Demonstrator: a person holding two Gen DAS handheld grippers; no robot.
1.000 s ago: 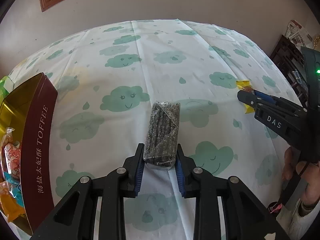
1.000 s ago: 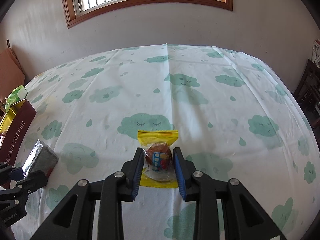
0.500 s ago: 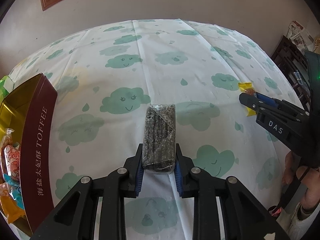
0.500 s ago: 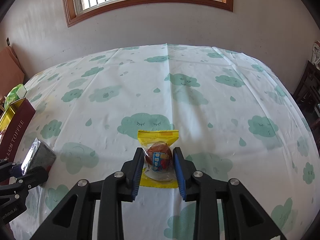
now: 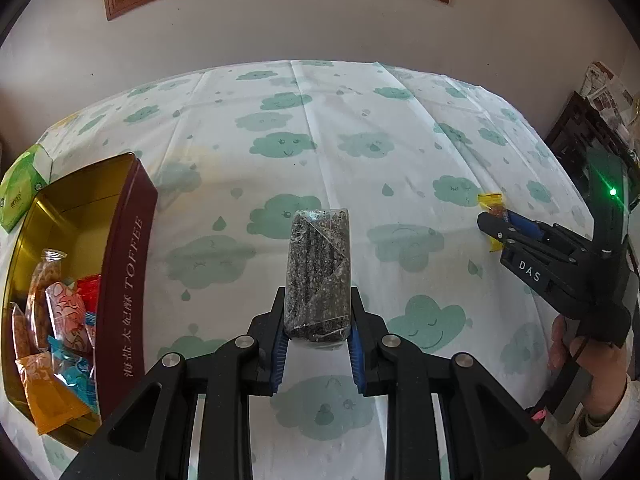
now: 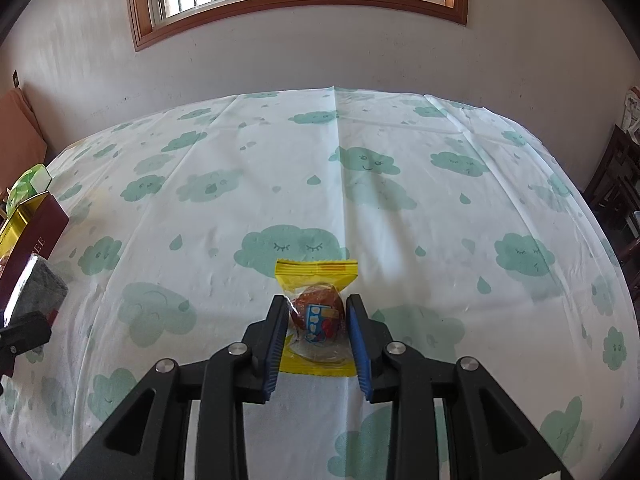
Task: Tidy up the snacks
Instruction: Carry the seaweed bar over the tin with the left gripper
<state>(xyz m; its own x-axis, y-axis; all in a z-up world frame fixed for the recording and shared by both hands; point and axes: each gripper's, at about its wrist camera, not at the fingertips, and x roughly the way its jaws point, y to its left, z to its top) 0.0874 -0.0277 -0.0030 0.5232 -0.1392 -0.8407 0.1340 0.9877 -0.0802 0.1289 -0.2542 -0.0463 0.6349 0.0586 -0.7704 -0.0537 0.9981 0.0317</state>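
My left gripper (image 5: pixel 318 316) is shut on a dark speckled snack bar (image 5: pixel 318 268) in clear wrap, which it holds lifted off the cloud-print tablecloth (image 5: pixel 340 152). The same bar (image 6: pixel 38 290) shows at the left edge of the right wrist view. A yellow-wrapped round snack (image 6: pixel 318 312) lies on the cloth, with my right gripper (image 6: pixel 318 320) shut on it. In the left wrist view that right gripper (image 5: pixel 490 224) reaches in from the right over the yellow snack (image 5: pixel 491 200). The maroon and gold toffee tin (image 5: pixel 124 264) stands at the left and holds several wrapped snacks.
A green packet (image 5: pixel 20 184) lies behind the tin at the far left. A person's hand (image 5: pixel 588 364) grips the right tool's handle. Dark wooden furniture (image 6: pixel 616 184) stands past the table's right edge. A wall with a window lies beyond the far edge.
The left gripper's pads closed onto the dark bar and raised it off the cloth; more of the tin's inside and the wall now shows. The right gripper and yellow snack stayed put.
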